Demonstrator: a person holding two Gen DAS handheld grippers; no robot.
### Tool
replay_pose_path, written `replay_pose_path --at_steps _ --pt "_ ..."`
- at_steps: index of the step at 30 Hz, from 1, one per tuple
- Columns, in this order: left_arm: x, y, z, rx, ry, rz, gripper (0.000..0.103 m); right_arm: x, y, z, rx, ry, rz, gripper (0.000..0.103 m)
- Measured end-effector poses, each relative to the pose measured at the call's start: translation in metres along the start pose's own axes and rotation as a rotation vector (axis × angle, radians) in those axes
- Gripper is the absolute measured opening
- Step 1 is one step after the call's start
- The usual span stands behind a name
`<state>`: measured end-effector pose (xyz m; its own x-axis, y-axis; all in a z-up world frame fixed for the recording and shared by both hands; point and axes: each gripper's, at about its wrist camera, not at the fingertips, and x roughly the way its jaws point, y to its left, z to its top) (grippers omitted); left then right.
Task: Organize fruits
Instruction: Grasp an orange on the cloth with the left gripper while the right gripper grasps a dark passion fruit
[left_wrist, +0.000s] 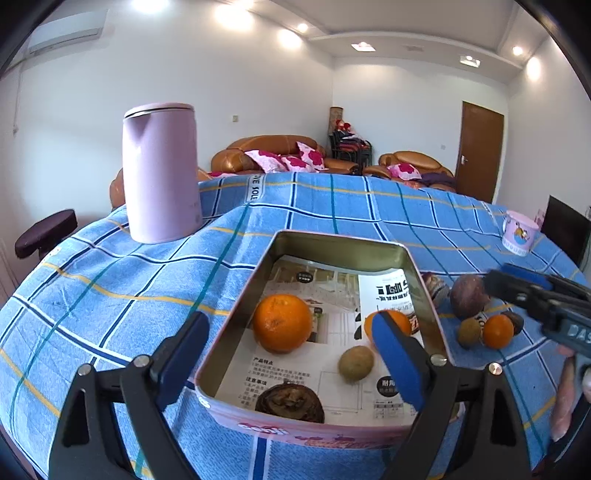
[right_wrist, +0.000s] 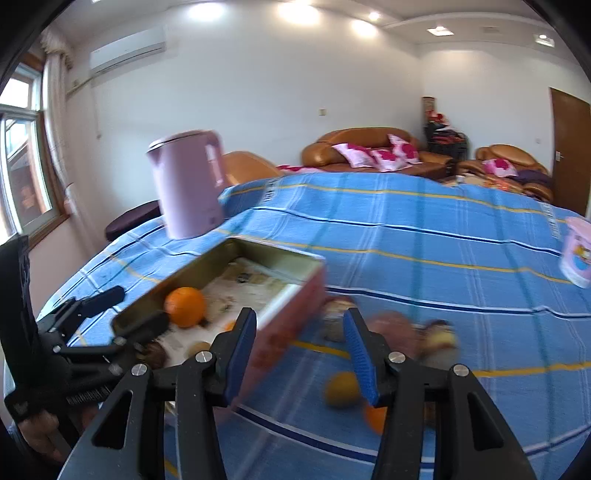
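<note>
Fruits: two oranges (left_wrist: 282, 323), kiwi (left_wrist: 356, 363) in tin (left_wrist: 229, 332)

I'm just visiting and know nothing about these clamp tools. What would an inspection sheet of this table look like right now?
Surface: blue checked tablecloth, wrinkled.
Job's things: open tin lined with printed paper, holding two oranges, a kiwi and a dark wrinkled fruit; loose fruit pile on the cloth to the tin's right.
Clutter: pink kettle, pink cup.
Grippers: left gripper open over the tin, jaws empty; right gripper open, jaws empty, near the pile.
Cables: nothing seen.
Surroundings: brown sofas, door.
</note>
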<state>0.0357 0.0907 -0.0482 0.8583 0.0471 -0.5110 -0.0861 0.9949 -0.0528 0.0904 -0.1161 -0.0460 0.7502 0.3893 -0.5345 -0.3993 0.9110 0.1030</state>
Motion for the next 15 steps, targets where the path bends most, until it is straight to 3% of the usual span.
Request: replay_pose_path --at_steps 4,15 --pt "-0.002 -0.004 0.001 -0.043 -0.001 -0.048 0.092 -0.018 -0.027 -0.008 0.032 -0.003 -0.062 0.052" --pt "-0.015 -0.084 -0.004 0.127 -0.019 -0.155 0.092 -0.019 -0.062 -0.033 0.086 0.055 -0.153 0.052"
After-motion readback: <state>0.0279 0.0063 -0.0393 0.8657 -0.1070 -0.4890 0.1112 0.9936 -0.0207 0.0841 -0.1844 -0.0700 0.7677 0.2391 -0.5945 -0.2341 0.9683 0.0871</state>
